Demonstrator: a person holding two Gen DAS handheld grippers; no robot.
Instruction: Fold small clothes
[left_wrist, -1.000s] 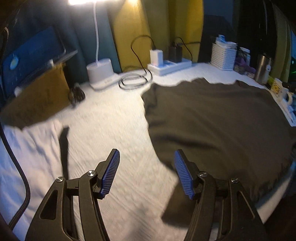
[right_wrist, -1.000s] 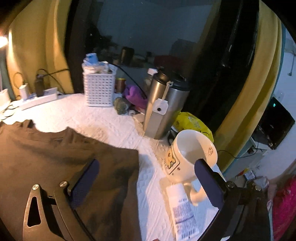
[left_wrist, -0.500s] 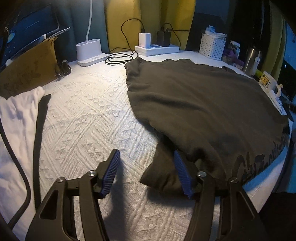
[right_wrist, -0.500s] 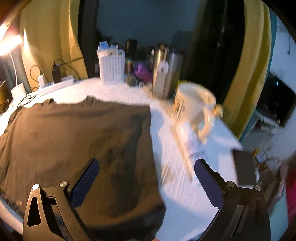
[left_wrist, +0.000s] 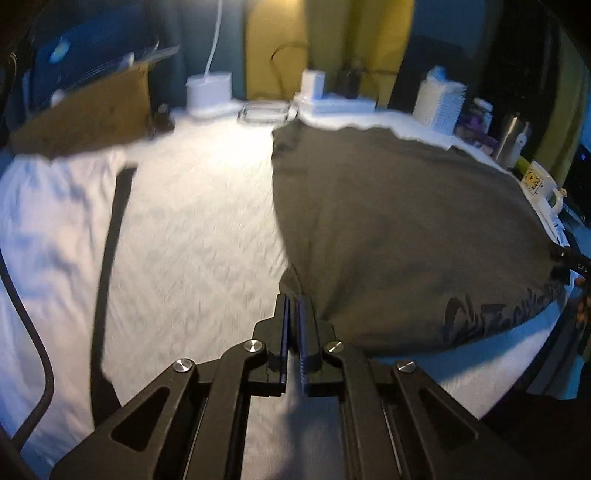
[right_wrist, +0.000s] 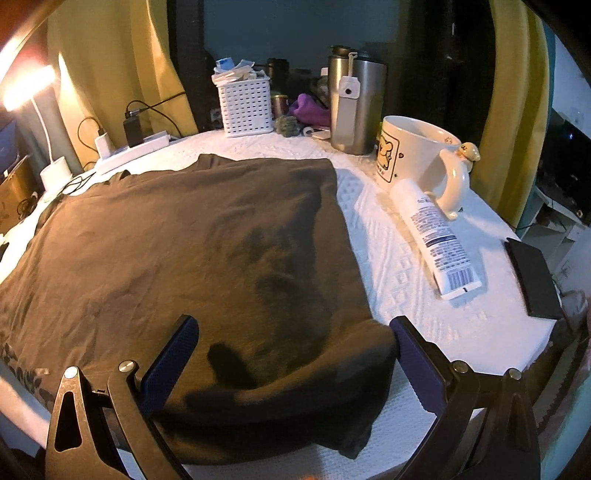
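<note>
Dark brown t-shirt (right_wrist: 192, 236) lies flat on the white quilted cover (right_wrist: 399, 266), near edge hanging over the table front. Left gripper (left_wrist: 293, 301) clamped together on the shirt's near-left sleeve corner. Right gripper (right_wrist: 295, 345) spread wide, straddling the near-right corner, pads not touching cloth. Mug (right_wrist: 413, 155) and tube (right_wrist: 434, 230) sit right of the shirt.

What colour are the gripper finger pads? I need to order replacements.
Dark blue, ribbed pads on black fingers; clearest in the right wrist view.

A white quilted table (right_wrist: 373, 206) carries a brown shirt (right_wrist: 192, 251), mug (right_wrist: 413, 155) and tube (right_wrist: 436, 236).
</note>
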